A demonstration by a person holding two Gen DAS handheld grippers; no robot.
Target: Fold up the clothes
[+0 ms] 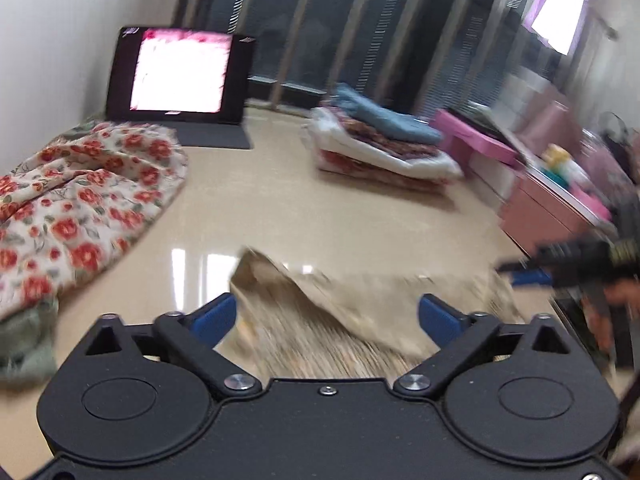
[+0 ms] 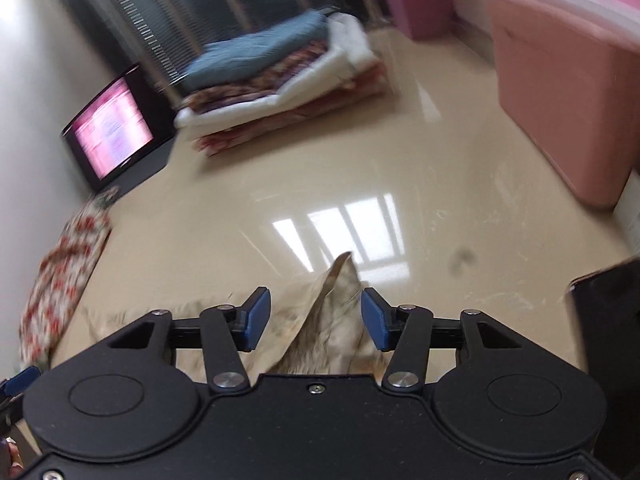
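A crumpled beige cloth [image 1: 360, 304] lies on the glossy beige surface [image 1: 320, 208], one corner lifted. My left gripper [image 1: 326, 320] hovers over it with its blue pads [image 1: 216, 318] wide apart, touching nothing. At the right edge of the left wrist view my right gripper [image 1: 532, 276] reaches in over the cloth's far end. In the right wrist view a peak of the beige cloth [image 2: 344, 276] stands up between the pads of my right gripper [image 2: 316, 316]; the pads stand apart with gaps on both sides of the fabric. The left gripper's tip [image 2: 16, 384] shows at lower left.
A red floral cloth [image 1: 80, 200] lies heaped at the left, over a green garment [image 1: 24, 340]. A stack of folded clothes [image 1: 380, 140] sits farther back, beside a lit screen [image 1: 180, 72]. Pink boxes [image 1: 472, 136] and a pink bin [image 2: 560, 100] line the right side.
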